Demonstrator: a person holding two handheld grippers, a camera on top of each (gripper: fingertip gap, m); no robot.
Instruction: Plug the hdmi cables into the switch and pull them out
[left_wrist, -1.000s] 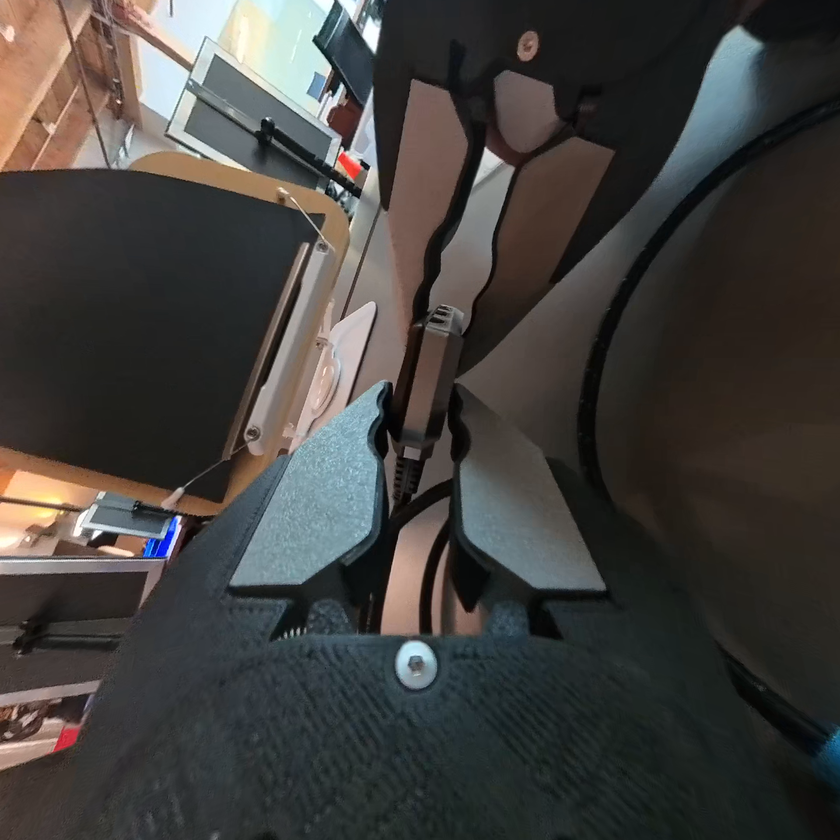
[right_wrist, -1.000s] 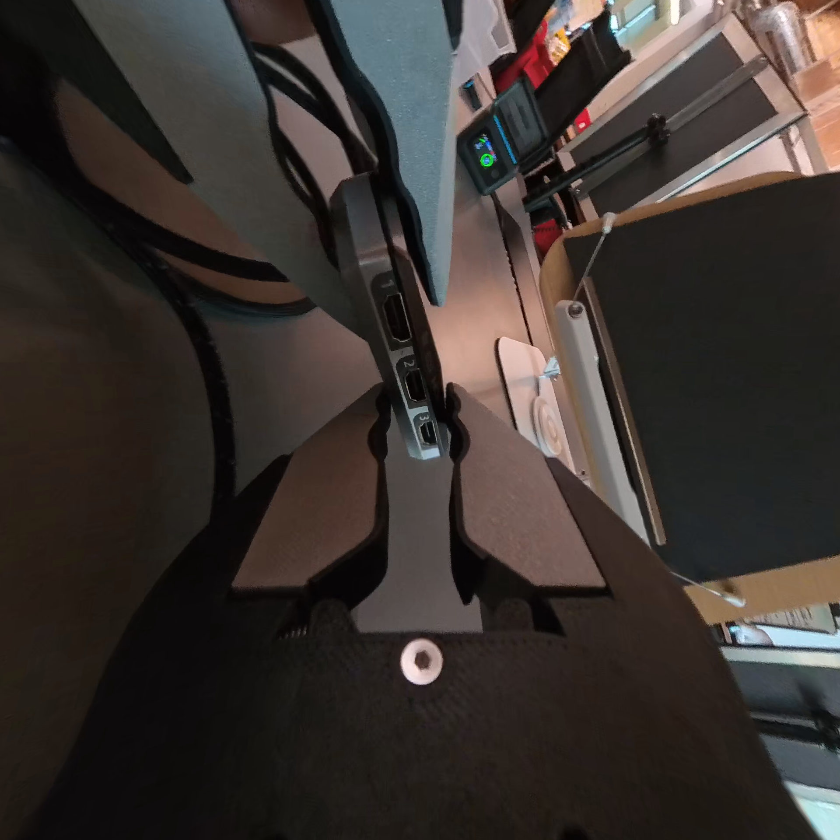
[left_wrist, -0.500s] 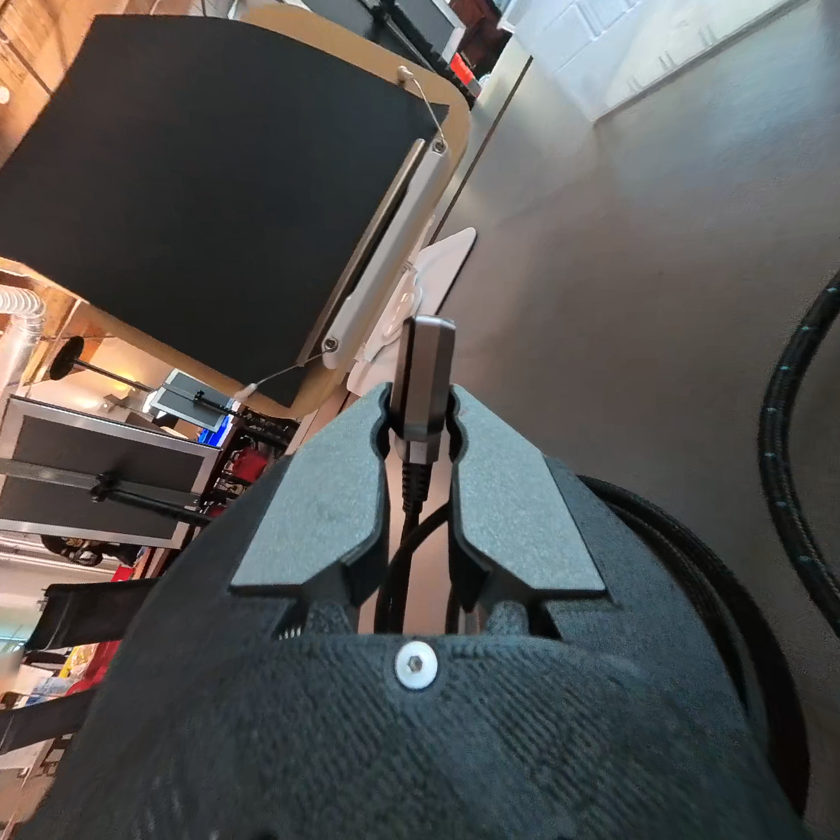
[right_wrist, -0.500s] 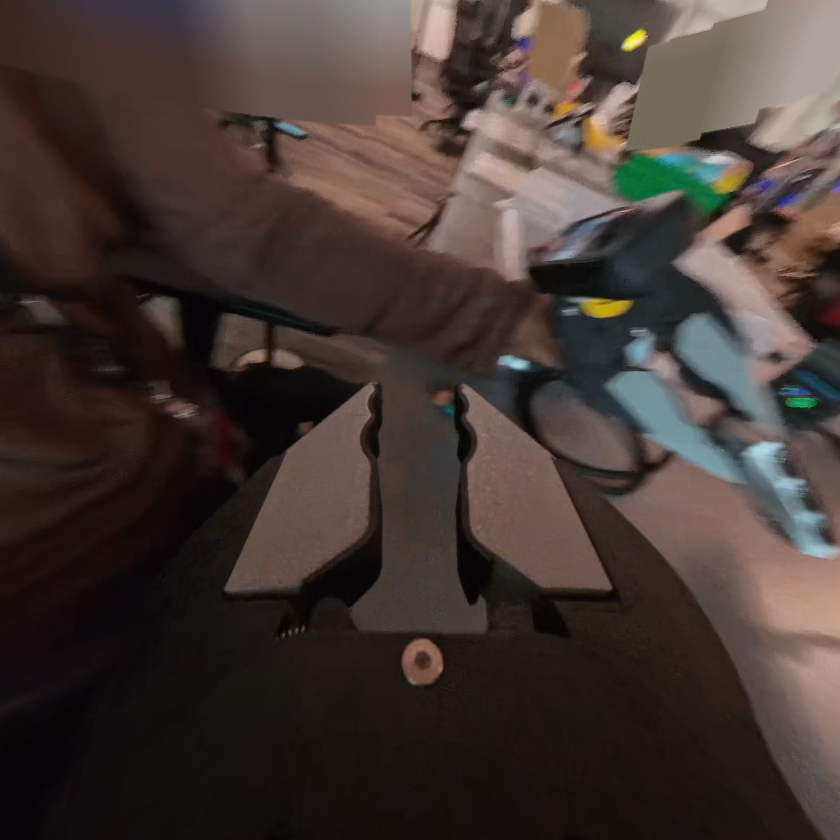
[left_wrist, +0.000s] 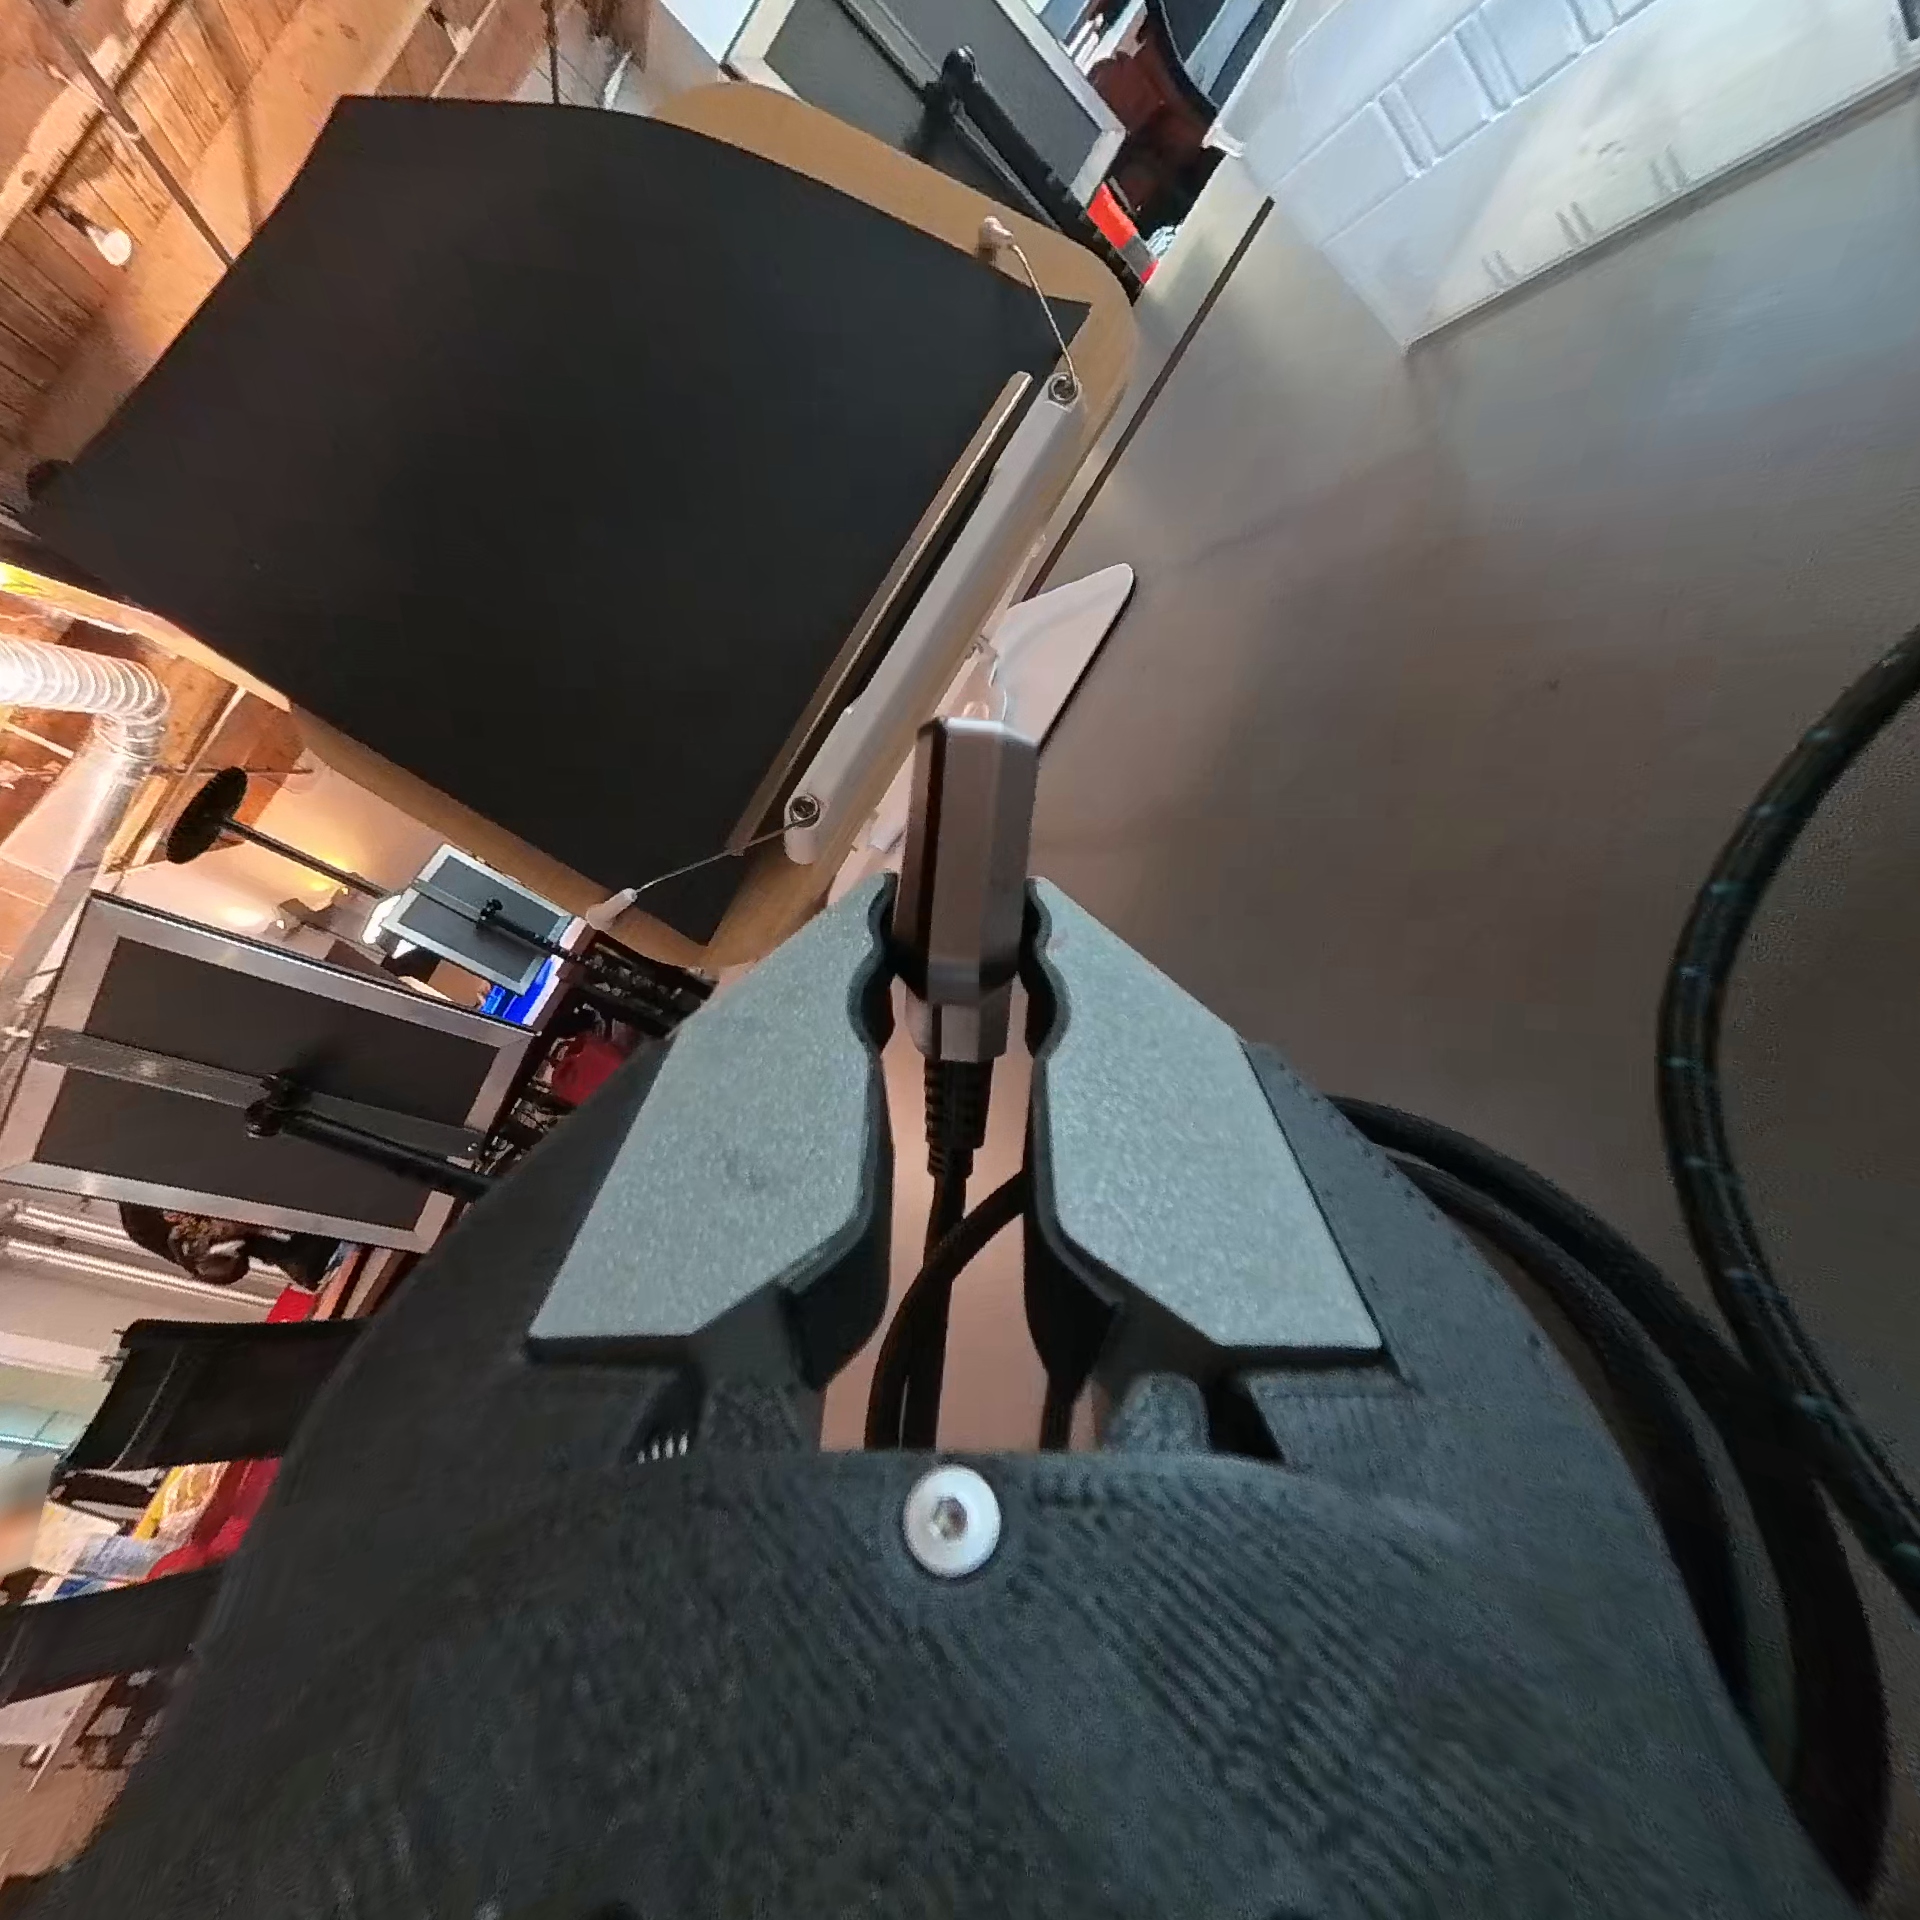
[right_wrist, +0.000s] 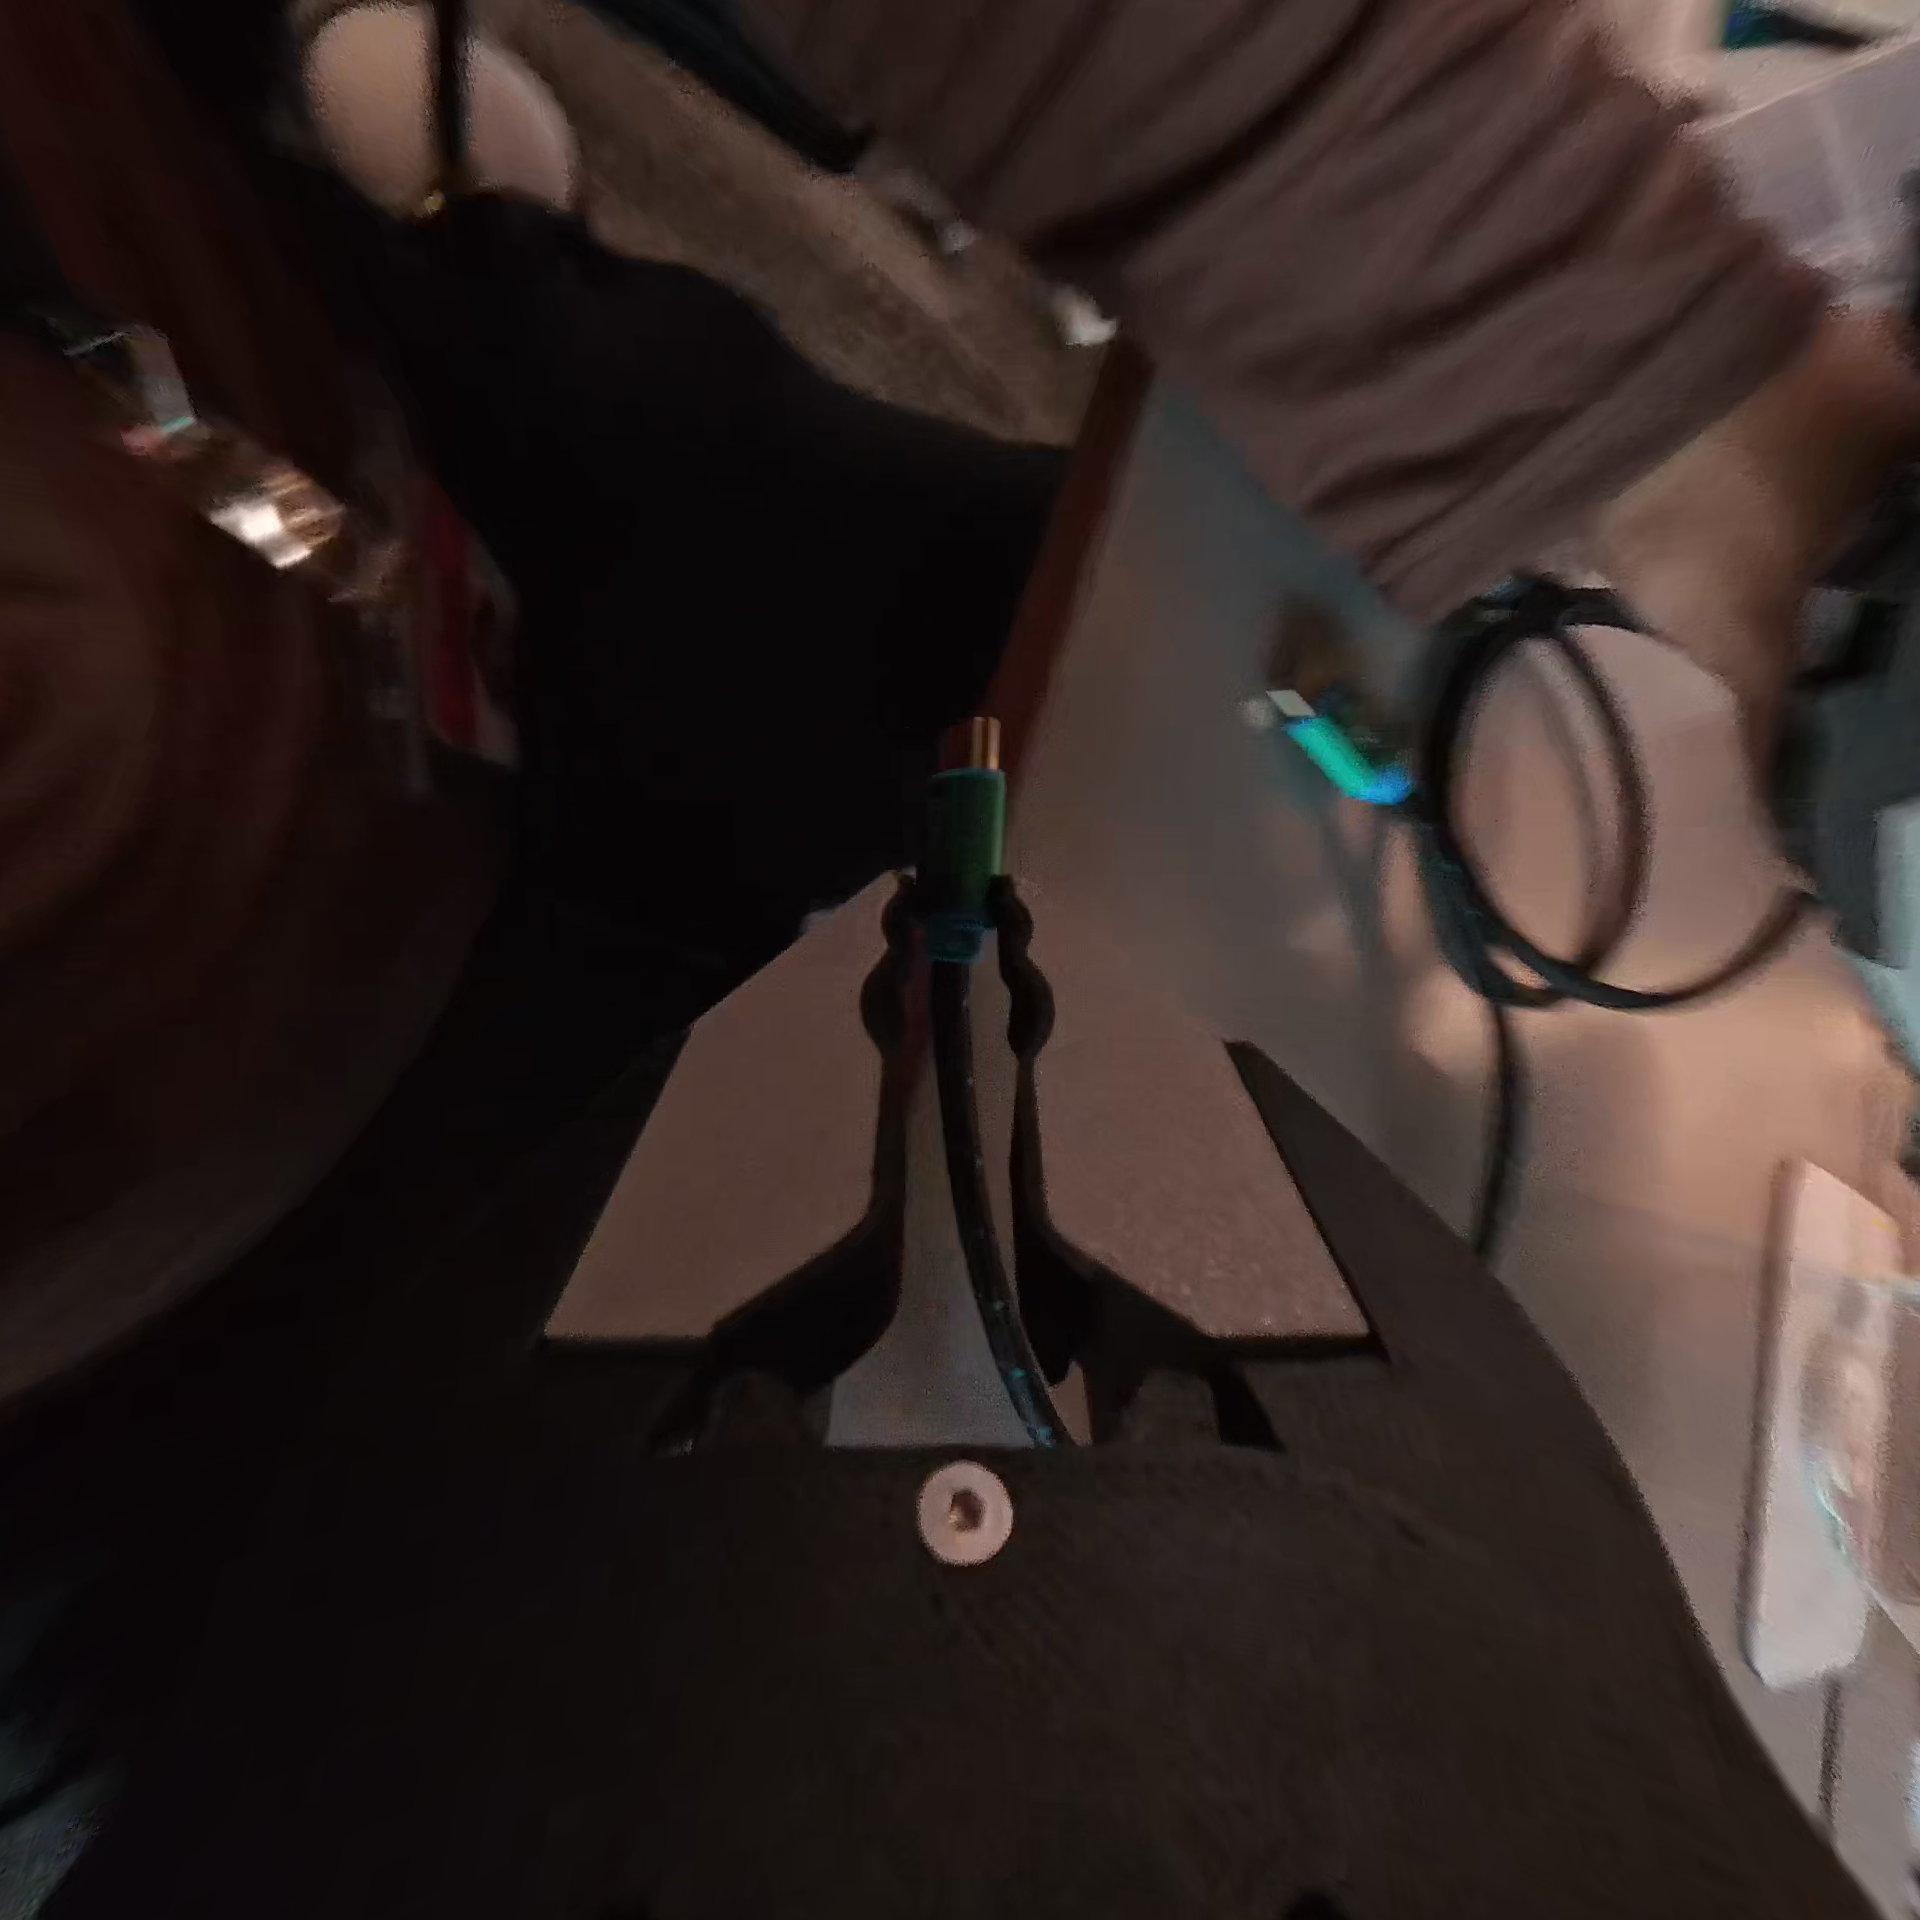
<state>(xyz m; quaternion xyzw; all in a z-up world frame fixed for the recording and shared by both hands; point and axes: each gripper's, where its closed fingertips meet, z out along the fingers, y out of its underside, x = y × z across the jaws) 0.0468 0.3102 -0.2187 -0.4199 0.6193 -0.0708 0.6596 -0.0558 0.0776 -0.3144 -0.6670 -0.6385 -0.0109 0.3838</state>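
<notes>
While both views are tilted, the scene is set out below.

Switch: a grey metal switch (left_wrist: 971, 862) is gripped at its lower end by the left gripper (left_wrist: 961, 935); it stands out past the fingertips toward 12 o'clock, above the grey table (left_wrist: 1455, 727).
Switch lead: a ribbed black lead (left_wrist: 951, 1132) is seen leaving the bottom of the switch and running back between the fingers toward 6 o'clock.
Left tool: its two pads are pressed on either side of the switch, set narrow.
Plug: a green cable plug (right_wrist: 964, 831) with a copper-coloured tip is held by the right gripper (right_wrist: 961, 914), tip toward 12 o'clock.
Plug cable: a black cable (right_wrist: 977, 1195) is trailed back from the plug between the fingers toward 6 o'clock.
Right tool: set narrow, with the fingertips closed on the rear of the plug; the view is blurred and dark.
Second plug: a turquoise plug (right_wrist: 1340, 753) is lying on the table at 2 o'clock from the held plug, well apart from it.
Coil: a loop of black cable (right_wrist: 1527, 800) is lying just beyond the second plug, at 3 o'clock.
Loose cable: a braided black cable (left_wrist: 1714, 1039) is curved across the table at 3 o'clock from the switch.
Board: a black panel on a wooden board (left_wrist: 520, 468) is seen at 10 o'clock from the switch.
Sleeve: a brownish sleeve (right_wrist: 1403, 260) is stretched across the top of the right view, at 1 o'clock.
</notes>
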